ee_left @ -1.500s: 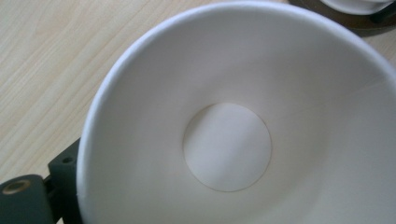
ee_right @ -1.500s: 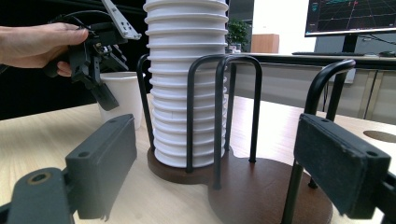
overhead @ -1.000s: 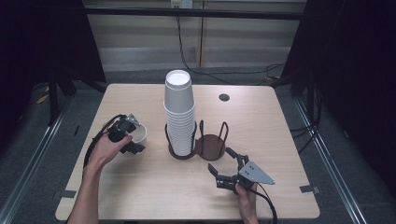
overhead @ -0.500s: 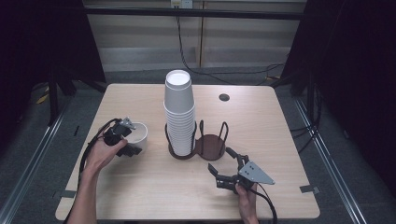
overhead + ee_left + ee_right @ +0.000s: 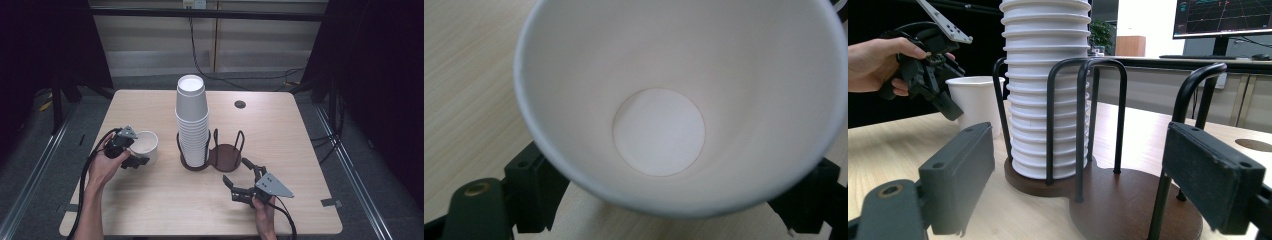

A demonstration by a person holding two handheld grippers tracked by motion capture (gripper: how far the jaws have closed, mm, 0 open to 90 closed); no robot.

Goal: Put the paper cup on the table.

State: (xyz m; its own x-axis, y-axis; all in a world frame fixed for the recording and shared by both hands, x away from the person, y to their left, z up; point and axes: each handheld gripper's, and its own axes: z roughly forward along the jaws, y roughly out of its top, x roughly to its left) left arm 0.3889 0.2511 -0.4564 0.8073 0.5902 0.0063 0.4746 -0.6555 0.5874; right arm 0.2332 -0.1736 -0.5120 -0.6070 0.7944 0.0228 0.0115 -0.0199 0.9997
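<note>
- Pale wood counter [image 5: 150, 200], dark surroundings, grey floor; cables run along the back wall.
- Small dark round disc [image 5: 240, 104] set in the counter near the far edge, right of centre.
- Rack [image 5: 225, 155]: dark brown double base with black wire hoops, mid-counter. Its left bay holds a tall stack [image 5: 191, 117] of white paper cups; the right bay is bare.
- In the right gripper view the hoops and the stack stand directly ahead of the jaws, with the rack's base close in front.
- Single white cup [image 5: 145, 145] upright on the counter, left of the rack and apart from it, mouth up.
- Left gripper [image 5: 131, 150] at the cup's near-left side, held by the left hand [image 5: 102, 167]; forearm comes in from the lower left, cable looping behind.
- Left gripper view looks down into the cup [image 5: 659, 132]; jaws sit either side of its wall, spread about as wide as the cup. Cannot tell whether they press on it.
- Right gripper [image 5: 239, 176] low over the counter, just in front of the rack's bare bay, pointing at it. Jaws wide open, holding nothing. Right hand [image 5: 262, 210] grips it from the near edge.
</note>
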